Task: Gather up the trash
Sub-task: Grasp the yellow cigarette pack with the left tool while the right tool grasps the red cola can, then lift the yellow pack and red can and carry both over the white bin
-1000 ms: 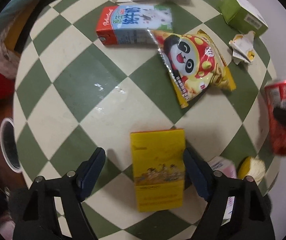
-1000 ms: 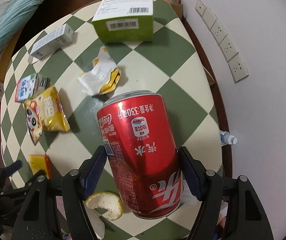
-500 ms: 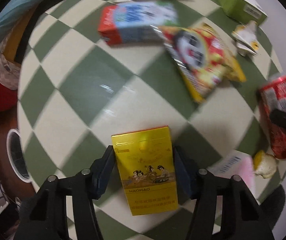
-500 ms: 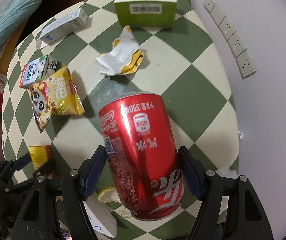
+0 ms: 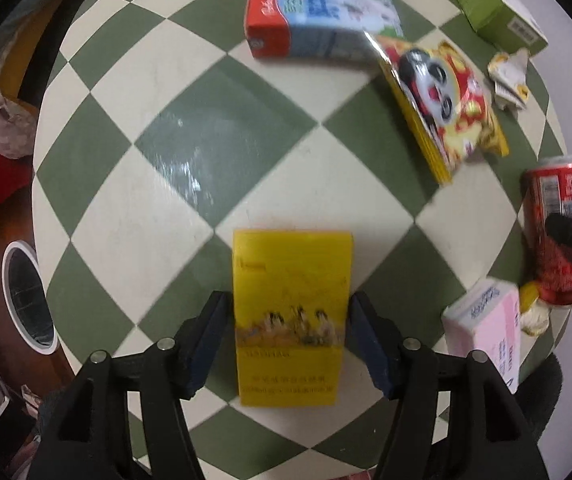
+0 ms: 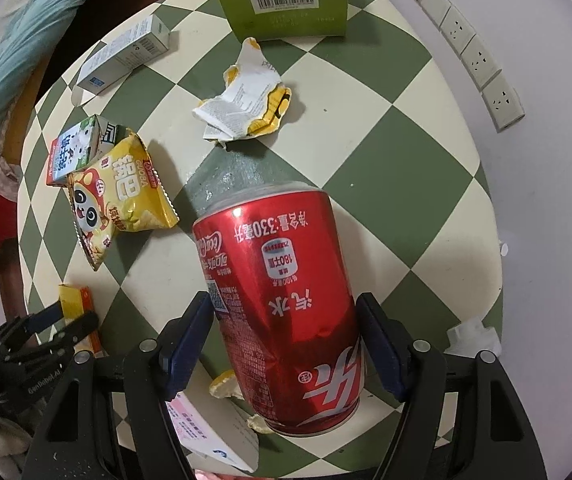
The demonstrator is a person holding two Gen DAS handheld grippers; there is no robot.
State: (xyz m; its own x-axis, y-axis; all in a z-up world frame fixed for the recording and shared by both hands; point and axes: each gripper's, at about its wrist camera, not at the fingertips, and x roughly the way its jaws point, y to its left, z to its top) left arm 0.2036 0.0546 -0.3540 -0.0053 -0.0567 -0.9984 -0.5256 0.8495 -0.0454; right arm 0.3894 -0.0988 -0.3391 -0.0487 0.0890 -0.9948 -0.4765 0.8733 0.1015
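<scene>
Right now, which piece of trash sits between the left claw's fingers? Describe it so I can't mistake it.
On the green-and-cream checkered table, look at the near edge where the left claw points down. Between its fingers lies a flat yellow box, upper half plain, a band of small figures across its middle. Unlike the yellow panda snack bag farther back, it is rigid and rectangular.

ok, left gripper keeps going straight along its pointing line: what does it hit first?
The yellow box, which already sits between the left gripper fingers; under it is the checkered table. Depth to the tabletop is unclear.
</scene>
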